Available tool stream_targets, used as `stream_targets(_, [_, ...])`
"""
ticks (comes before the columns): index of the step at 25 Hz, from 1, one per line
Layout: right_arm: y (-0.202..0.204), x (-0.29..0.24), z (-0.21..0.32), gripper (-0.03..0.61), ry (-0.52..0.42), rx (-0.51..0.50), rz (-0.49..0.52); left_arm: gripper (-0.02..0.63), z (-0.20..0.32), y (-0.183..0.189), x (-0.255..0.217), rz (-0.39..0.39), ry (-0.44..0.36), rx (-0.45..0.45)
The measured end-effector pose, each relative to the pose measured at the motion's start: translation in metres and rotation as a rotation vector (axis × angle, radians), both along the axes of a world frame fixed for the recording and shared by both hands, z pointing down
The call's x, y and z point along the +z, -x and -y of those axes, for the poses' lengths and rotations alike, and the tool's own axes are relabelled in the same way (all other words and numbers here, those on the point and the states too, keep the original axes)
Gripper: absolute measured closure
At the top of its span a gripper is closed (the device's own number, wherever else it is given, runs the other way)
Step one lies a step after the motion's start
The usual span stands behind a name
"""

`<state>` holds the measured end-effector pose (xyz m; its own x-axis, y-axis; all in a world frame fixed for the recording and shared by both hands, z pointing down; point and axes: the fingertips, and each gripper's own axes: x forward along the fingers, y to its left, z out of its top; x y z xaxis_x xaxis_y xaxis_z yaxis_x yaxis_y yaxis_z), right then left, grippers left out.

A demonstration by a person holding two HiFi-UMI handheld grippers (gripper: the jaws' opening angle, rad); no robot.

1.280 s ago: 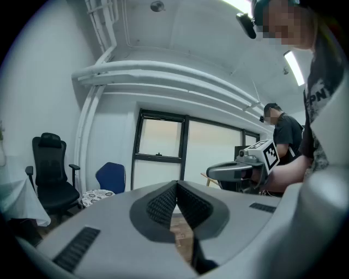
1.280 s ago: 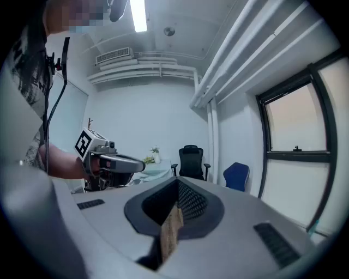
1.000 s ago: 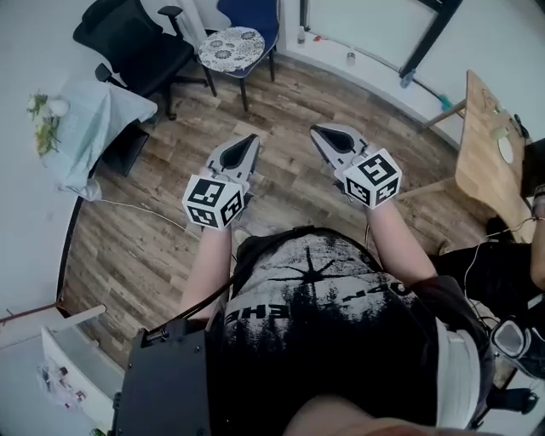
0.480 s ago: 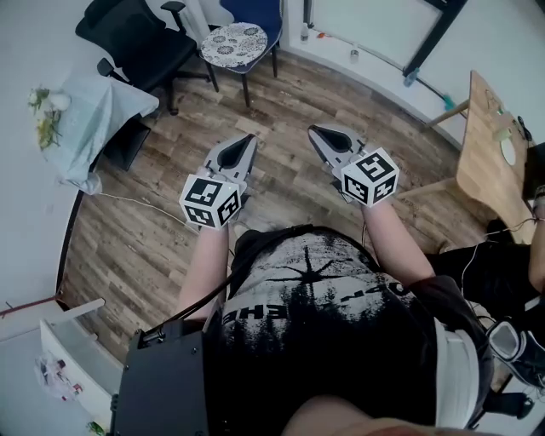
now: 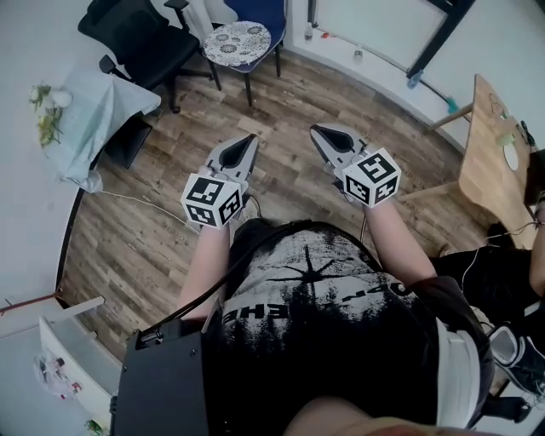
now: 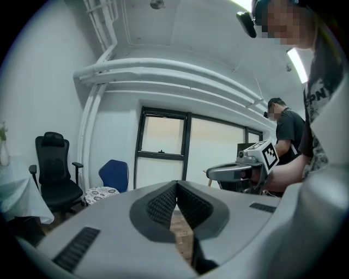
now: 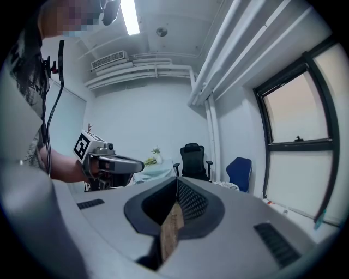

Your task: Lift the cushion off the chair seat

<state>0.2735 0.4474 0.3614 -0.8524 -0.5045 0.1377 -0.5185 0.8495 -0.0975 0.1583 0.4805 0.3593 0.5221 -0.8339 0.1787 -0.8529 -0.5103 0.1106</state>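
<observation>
My left gripper [image 5: 249,140] and right gripper [image 5: 318,132] both have their jaws pressed together, holding nothing. The round white floral-patterned cushion [image 5: 237,43] lies on the blue chair [image 5: 262,12] seat, well apart from both.

Head view steeply down; gripper views level, sharing blue chair [image 6: 113,174].

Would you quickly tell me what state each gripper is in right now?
Left gripper: closed, holding nothing.
Right gripper: closed, holding nothing.
</observation>
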Motion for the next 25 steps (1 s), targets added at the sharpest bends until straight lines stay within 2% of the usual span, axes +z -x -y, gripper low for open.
stream_targets(12, [0.013,0.009,0.066,0.560,-0.005,0.105,-0.038,0.598,0.066,0.028,0.007,-0.006,0.004,0.070])
stream_targets(25, [0.088,0.011,0.150,0.560,0.014,0.187,-0.062,0.598,0.167,0.103,0.012,-0.021,0.034,0.157])
